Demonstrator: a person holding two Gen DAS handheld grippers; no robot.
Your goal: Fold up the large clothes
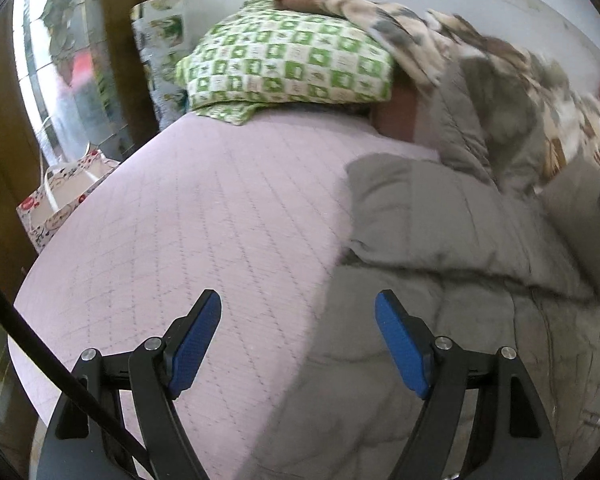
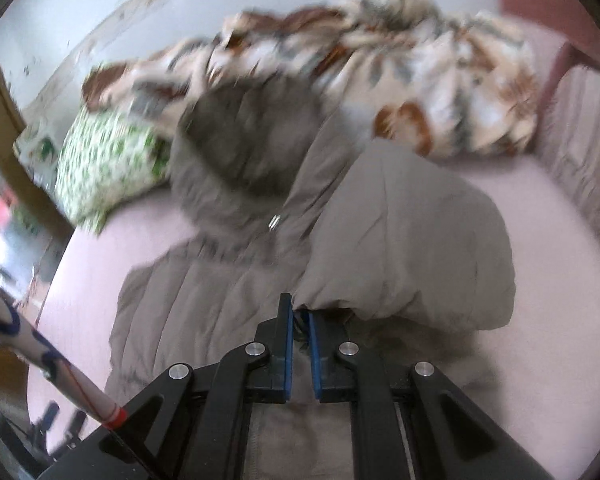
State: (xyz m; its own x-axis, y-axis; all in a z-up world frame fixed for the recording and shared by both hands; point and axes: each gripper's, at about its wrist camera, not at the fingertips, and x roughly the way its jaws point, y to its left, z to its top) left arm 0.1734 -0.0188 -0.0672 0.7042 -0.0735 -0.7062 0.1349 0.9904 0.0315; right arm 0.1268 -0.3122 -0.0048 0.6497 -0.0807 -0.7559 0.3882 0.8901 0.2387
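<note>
Both tongs are angled downward over the bed [image 1: 204, 208], which is covered by a pale pink quilted sheet. The left tongs [image 1: 298, 340] are held wide apart, with nothing between the blue pads [image 1: 196, 344]; bare sheet is seen beneath them, and the near edge of the grey padded coat [image 1: 440, 240] lies just beside the right-hand pad. The right tongs [image 2: 300, 332] are drawn narrow, and a fold of the coat's fabric, apparently a sleeve [image 2: 412, 248], is pinched between the pads and lifted into a rounded hump above the rest of the garment.

The grey padded coat [image 2: 204, 300] is spread flat across the middle of the bed, quilted in horizontal channels. Its hood [image 2: 240, 152], edged with grey fur, is turned toward the head of the bed, and a small metal zip pull [image 2: 275, 222] is seen just below the hood. Beyond the coat, a green-and-white checked pillow [image 1: 288, 64] rests at the head of the bed, and a brown, cream and grey patterned blanket [image 2: 400, 72] is heaped along the wall side, touching the hood. A patterned paper bag [image 1: 56, 204] stands beside the bed on the pillow side.
</note>
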